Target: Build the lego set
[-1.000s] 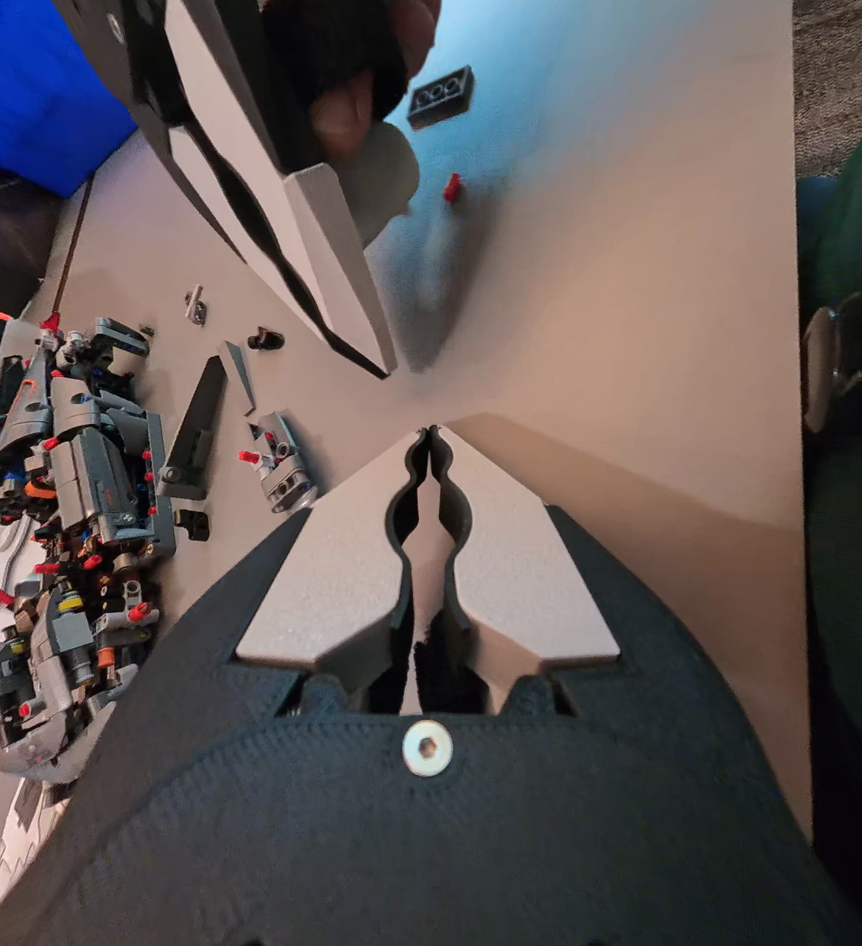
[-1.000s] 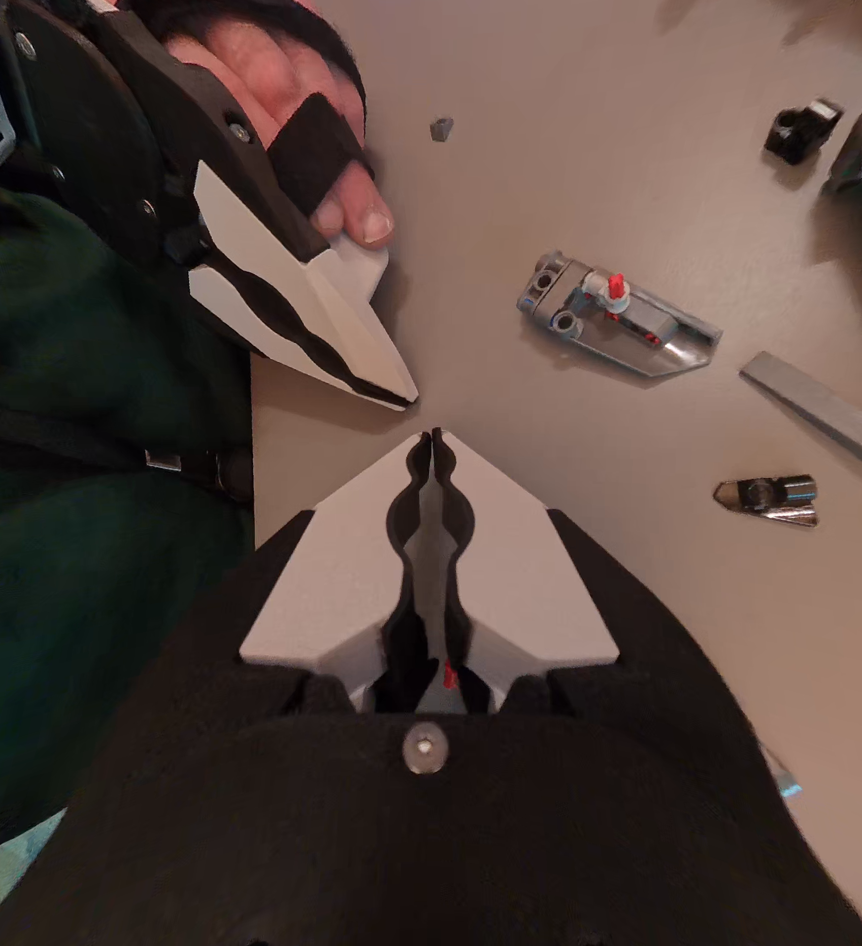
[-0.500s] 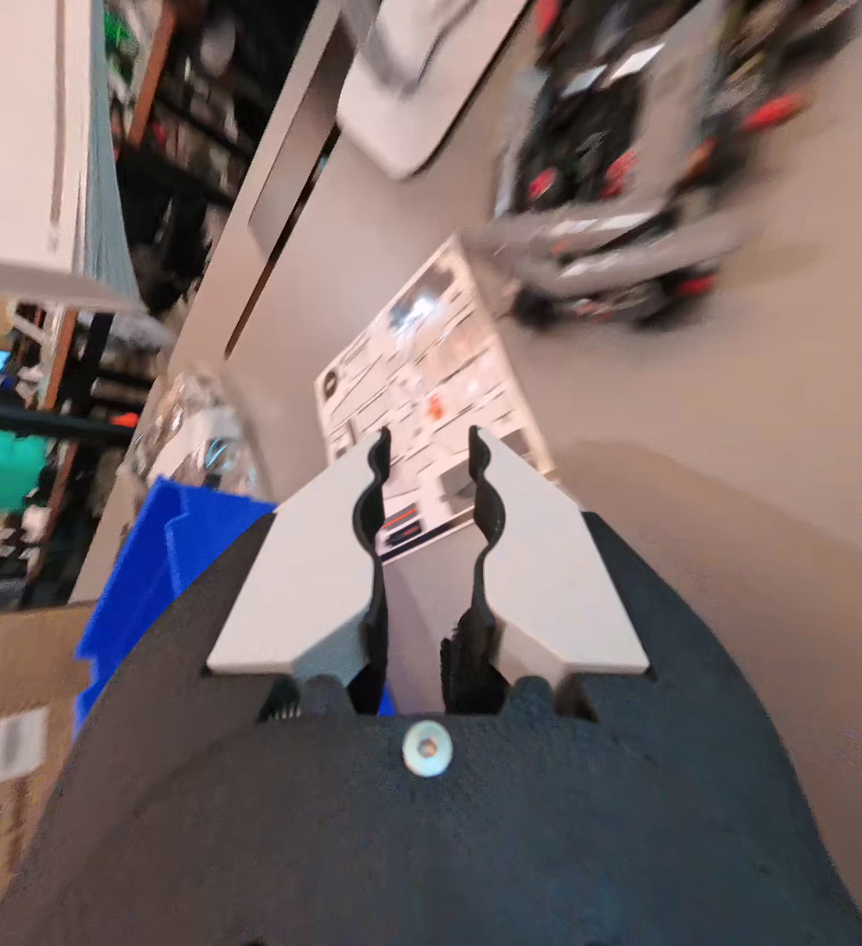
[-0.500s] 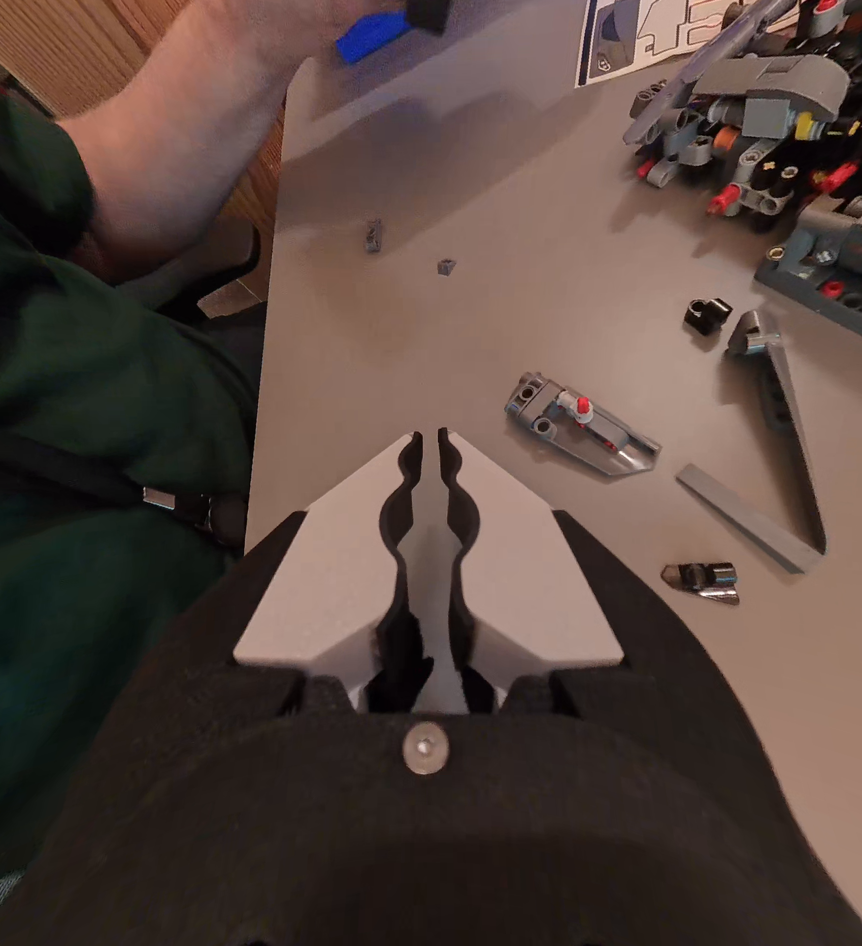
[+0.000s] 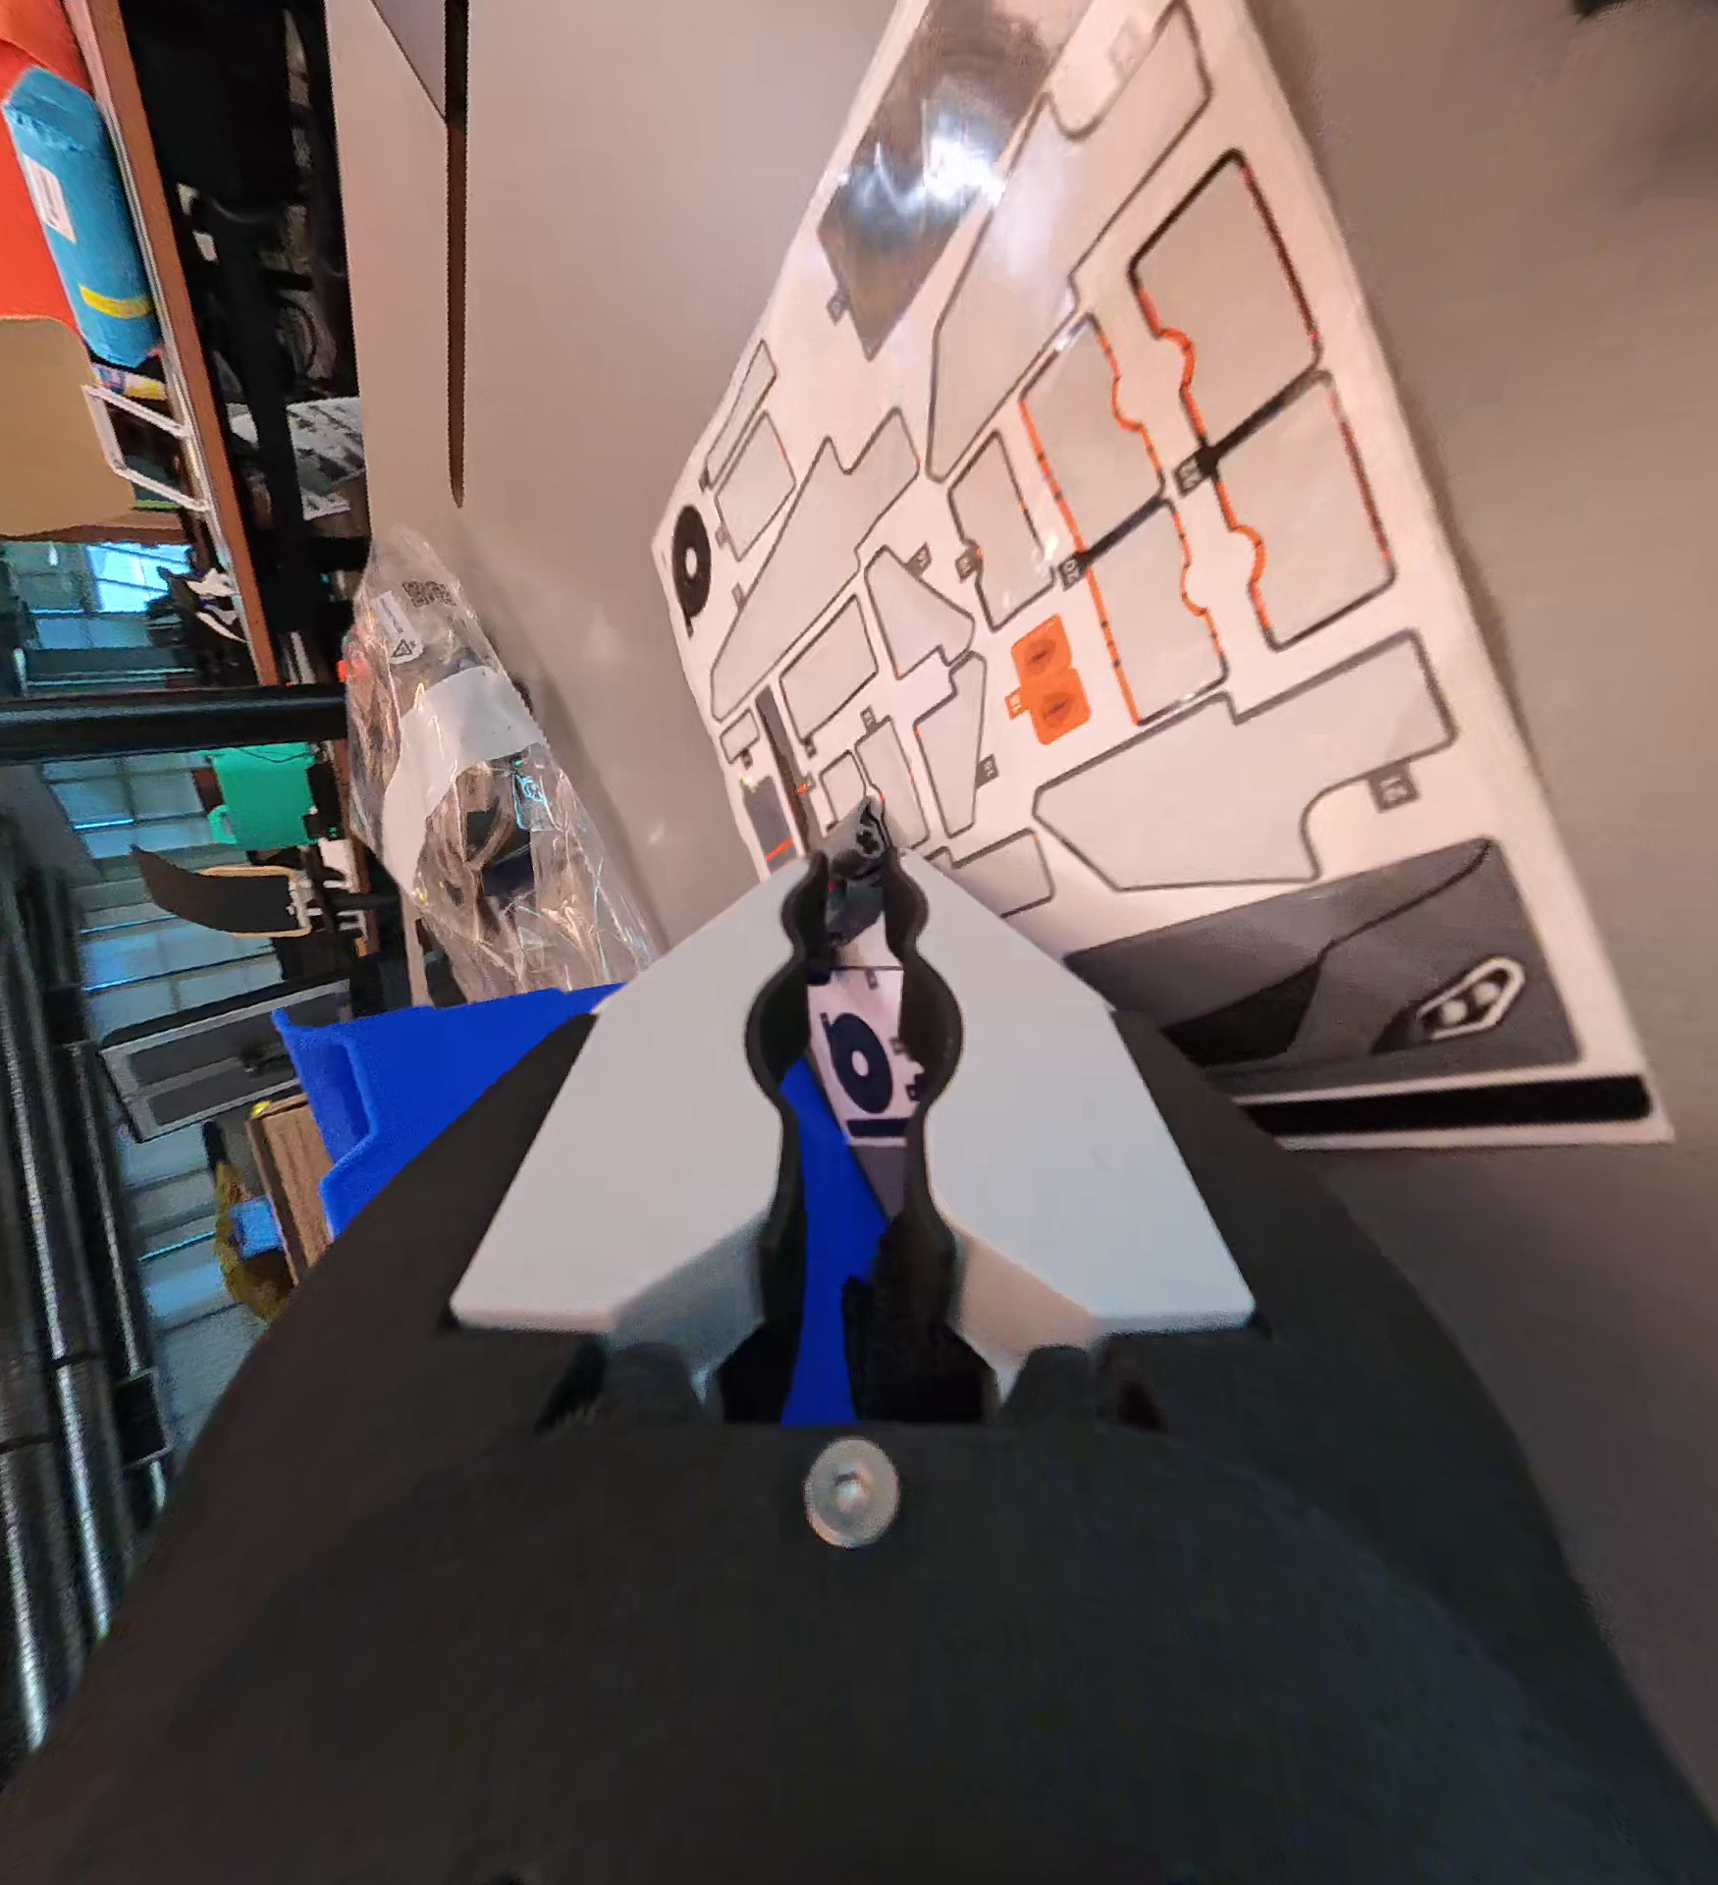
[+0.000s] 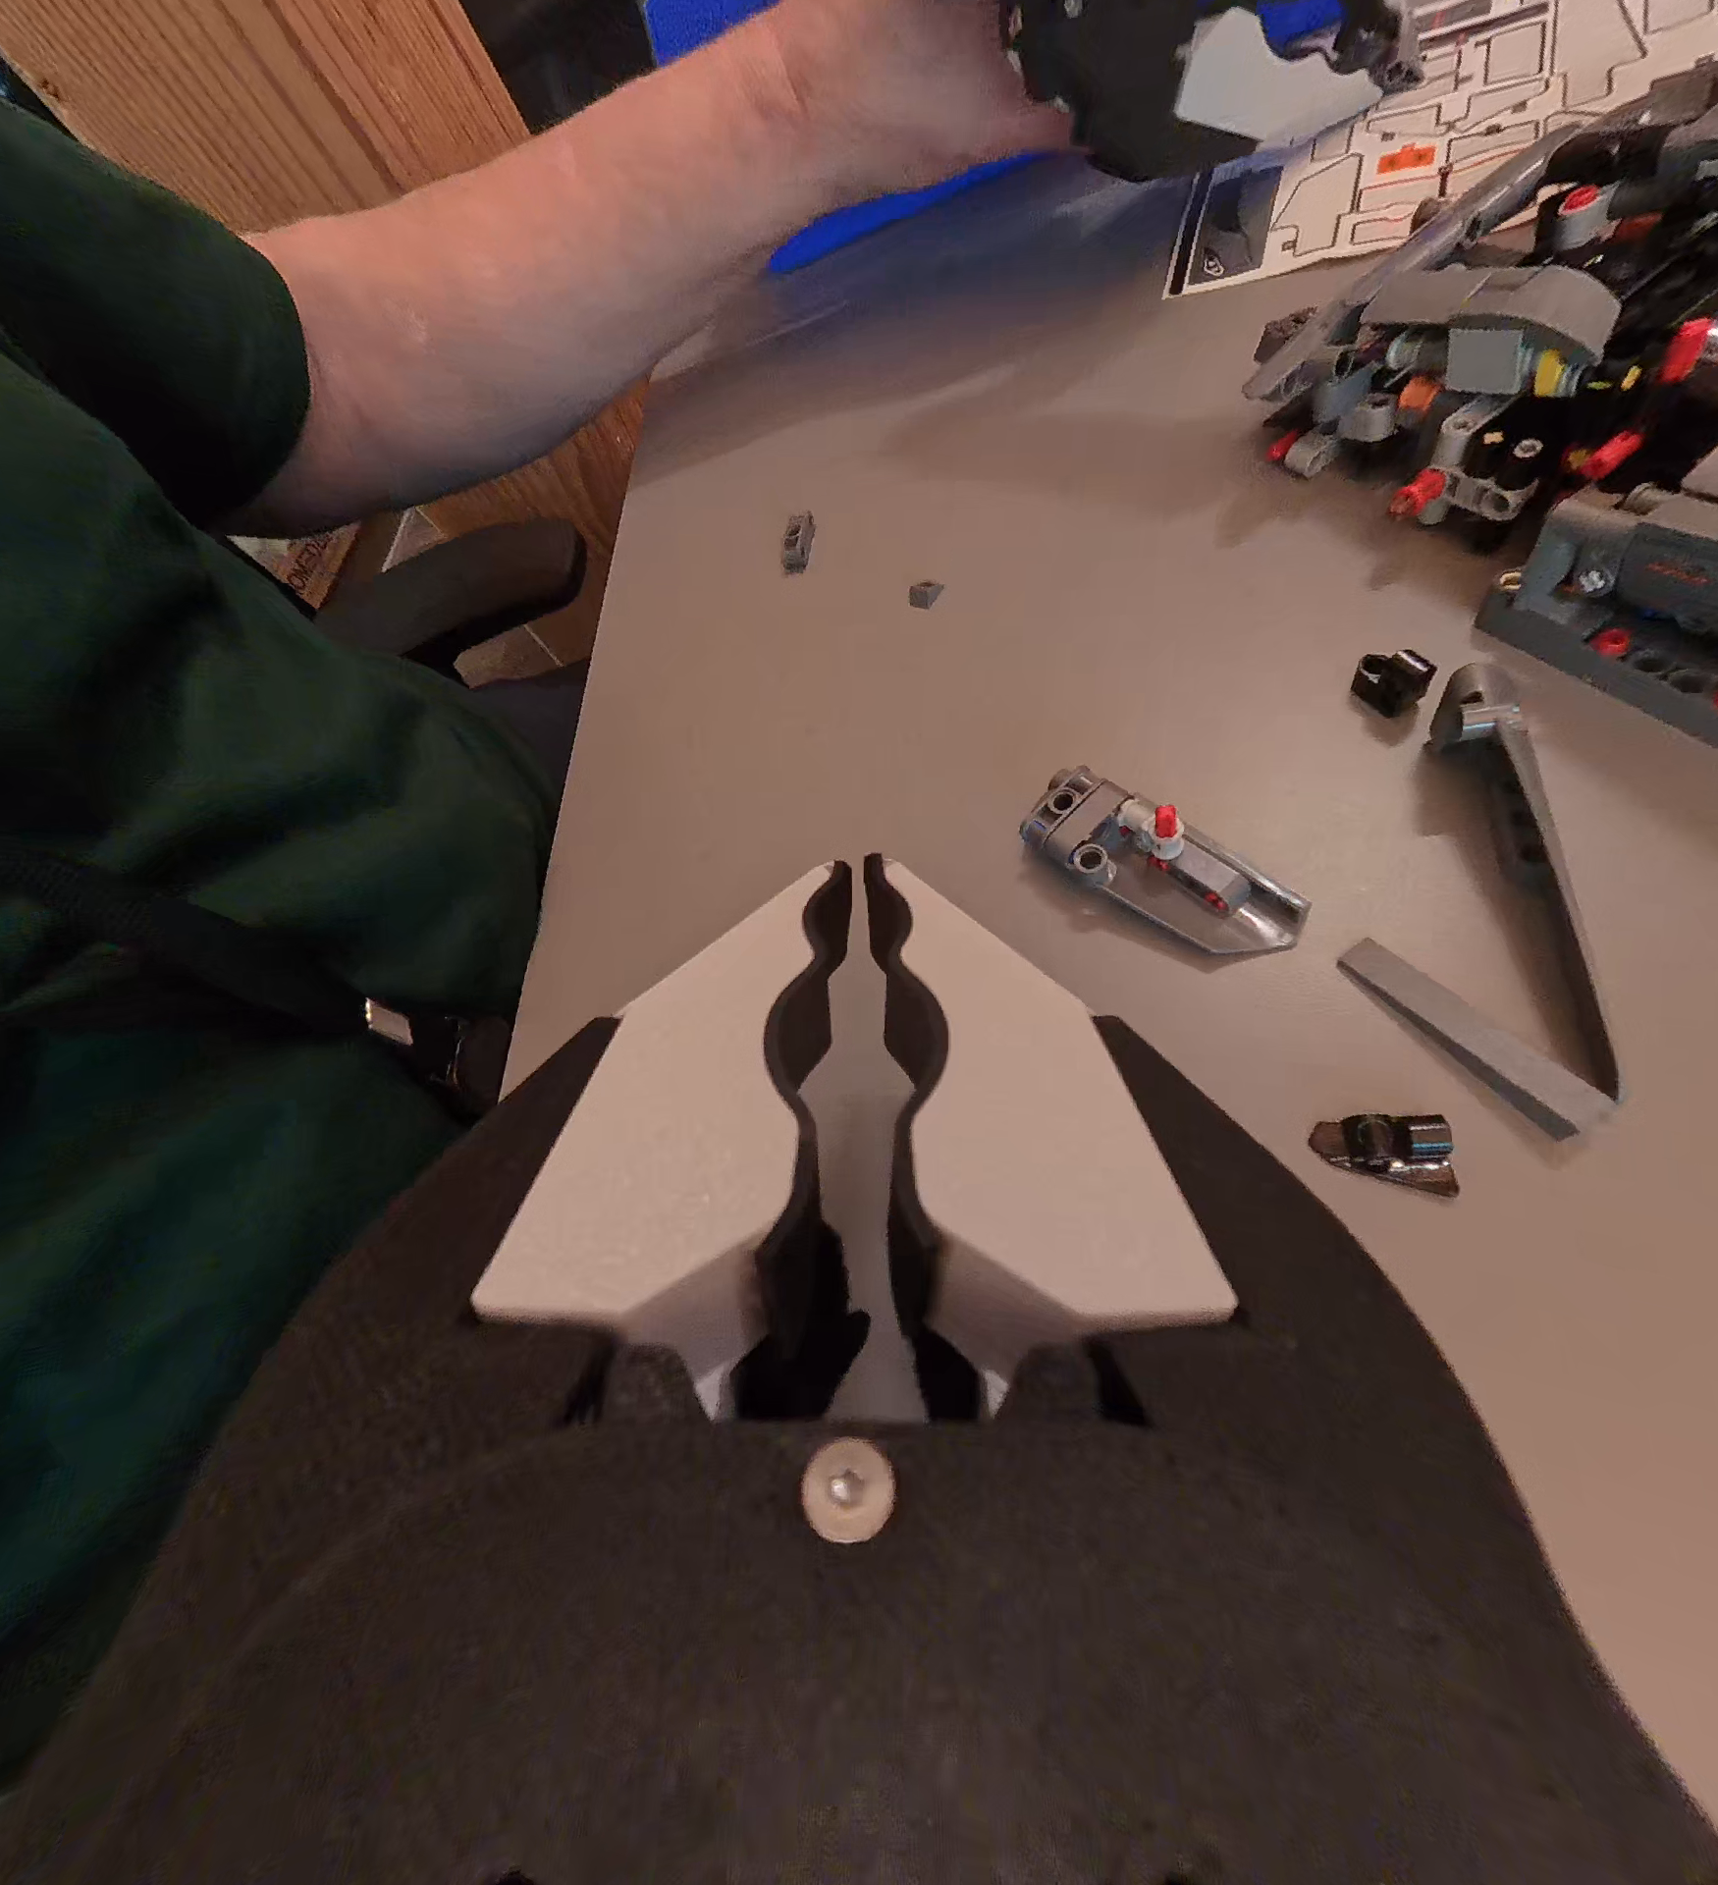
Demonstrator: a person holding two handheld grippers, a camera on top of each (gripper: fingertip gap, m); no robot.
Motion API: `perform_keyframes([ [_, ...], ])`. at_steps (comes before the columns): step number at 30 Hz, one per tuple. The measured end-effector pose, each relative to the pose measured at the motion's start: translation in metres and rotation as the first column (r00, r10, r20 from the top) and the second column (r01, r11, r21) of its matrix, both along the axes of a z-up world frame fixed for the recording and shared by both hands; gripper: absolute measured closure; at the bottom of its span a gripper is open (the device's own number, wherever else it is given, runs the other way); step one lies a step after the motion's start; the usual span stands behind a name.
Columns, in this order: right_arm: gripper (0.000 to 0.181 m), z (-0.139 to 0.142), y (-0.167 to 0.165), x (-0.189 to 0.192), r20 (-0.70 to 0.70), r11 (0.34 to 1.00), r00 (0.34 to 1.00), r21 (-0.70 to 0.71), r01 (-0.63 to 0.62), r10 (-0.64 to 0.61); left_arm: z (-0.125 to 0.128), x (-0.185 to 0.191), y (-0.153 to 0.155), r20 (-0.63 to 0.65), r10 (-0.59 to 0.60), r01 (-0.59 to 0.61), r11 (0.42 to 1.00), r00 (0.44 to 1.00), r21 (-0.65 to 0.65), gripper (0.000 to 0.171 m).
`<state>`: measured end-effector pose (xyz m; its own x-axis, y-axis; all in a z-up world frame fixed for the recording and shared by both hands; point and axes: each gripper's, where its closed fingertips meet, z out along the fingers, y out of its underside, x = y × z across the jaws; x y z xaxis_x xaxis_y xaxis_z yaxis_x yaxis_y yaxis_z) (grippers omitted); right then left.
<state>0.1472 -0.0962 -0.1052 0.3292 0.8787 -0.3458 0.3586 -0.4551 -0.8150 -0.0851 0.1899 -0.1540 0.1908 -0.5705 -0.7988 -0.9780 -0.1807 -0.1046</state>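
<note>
Quick read from my end: the left gripper point(image 5: 860, 867) is pinched on what looks like a small black piece point(image 5: 863, 845) right at its tips, though that part is a bit smeared so I wouldn't swear to its shape. It's up over the near edge of the sticker sheet point(image 5: 1243, 612), with the blue bin point(image 5: 376, 1081) just off to its left. The right gripper point(image 6: 855, 867) is all but closed, just a thin slit between the jaws and nothing in it, hovering low over the near edge of the bench point(image 6: 937, 408). The big half-built model point(image 6: 1508, 347) sits at the far right of the bench in the right wrist view, next to the sheet. So I reckon the left gripper is the nearer one and only has to swing to its right to bring the piece in. The little grey sub-build with the red pin point(image 6: 1161, 867) lies ahead and to the right of the right gripper. Its long axis runs diagonally, holed end toward the gripper and pointed end away to the right. If that's next, it's clearly the right gripper's job.
</note>
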Motion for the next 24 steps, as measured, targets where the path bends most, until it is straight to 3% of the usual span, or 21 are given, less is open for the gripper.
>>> perform_keyframes([
  [11,0.181,0.004,0.005,0.015,-0.057,0.999,0.998,0.027,0.017,-0.016,0.016,0.003,-0.012,0.016,-0.051,0.049,0.994,0.999,0.102,0.168],
  [18,0.181,0.015,0.007,0.025,-0.081,0.997,0.995,0.051,0.057,-0.053,0.055,0.043,-0.083,0.191,-0.191,0.18,0.981,0.963,0.077,0.171],
  [21,0.18,0.019,0.007,0.027,-0.06,0.993,0.995,0.079,0.085,-0.08,0.063,0.081,-0.129,0.357,-0.261,0.275,0.961,0.897,0.013,0.171],
  [24,0.171,0.026,0.006,0.024,-0.022,0.977,0.989,0.153,0.149,-0.147,0.082,0.117,-0.17,0.572,-0.271,0.345,0.938,0.774,-0.022,0.171],
])
